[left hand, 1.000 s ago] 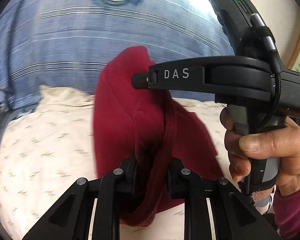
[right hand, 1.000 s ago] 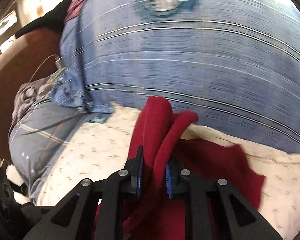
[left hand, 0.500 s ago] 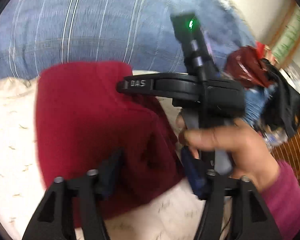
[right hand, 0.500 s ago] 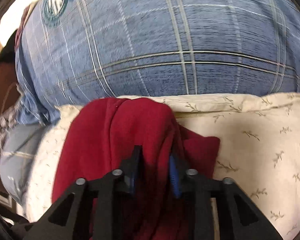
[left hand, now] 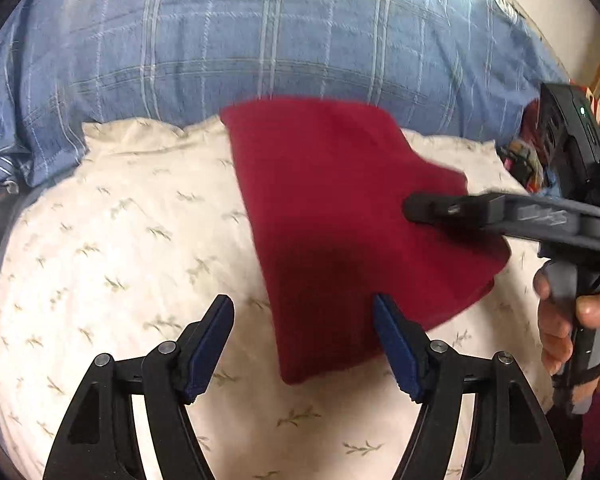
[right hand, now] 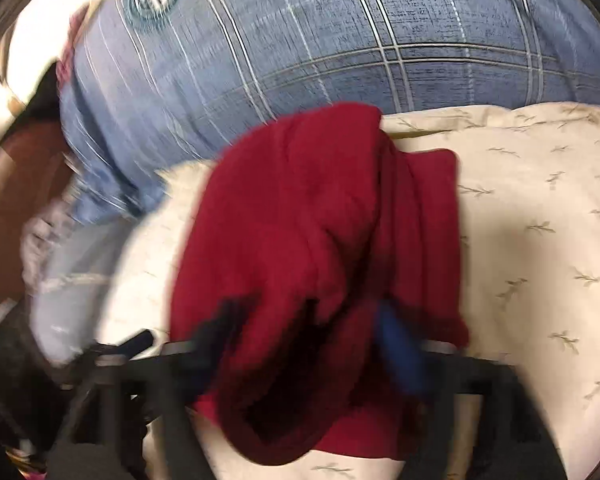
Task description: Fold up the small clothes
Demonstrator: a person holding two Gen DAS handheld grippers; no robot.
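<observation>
A dark red garment lies folded on a cream leaf-print pillow. My left gripper is open and empty, its blue pads just in front of the garment's near edge. My right gripper shows at the right of the left wrist view, over the garment's right side. In the blurred right wrist view the red garment is bunched between my right gripper's spread fingers; the jaws stand wide apart.
A blue plaid quilt is heaped behind the pillow. A pile of mixed clothes sits at the far right. A grey-blue pillow lies to the left in the right wrist view.
Both grippers let go of the red garment and opened. The garment went from hanging bunched to lying on the pillow. The left gripper drew back.
</observation>
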